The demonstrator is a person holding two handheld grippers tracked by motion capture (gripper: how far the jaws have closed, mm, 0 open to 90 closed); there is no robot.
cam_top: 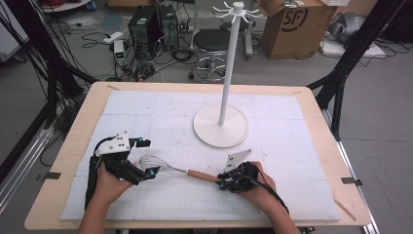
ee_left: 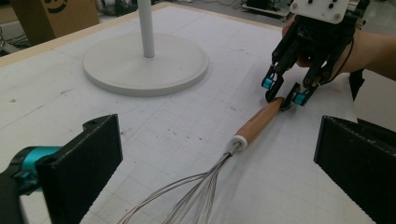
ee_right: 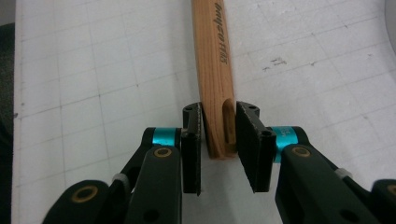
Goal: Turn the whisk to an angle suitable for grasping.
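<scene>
Near the front edge of the counter (cam_top: pixel 311 146), the right tool (cam_top: pixel 229 181) is clamped on the end of the whisk's (cam_top: pixel 168 166) wooden handle. The whisk lies flat, its wire head between the left tool's (cam_top: pixel 146 157) wide-open jaws. Farther back stands a white rack (cam_top: pixel 221 126).

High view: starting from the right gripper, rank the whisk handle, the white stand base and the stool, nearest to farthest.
From the right gripper:
1. Whisk handle, between the jaws at its end.
2. White stand base, on the table beyond the gripper.
3. Stool, on the floor past the table's far edge.
</scene>
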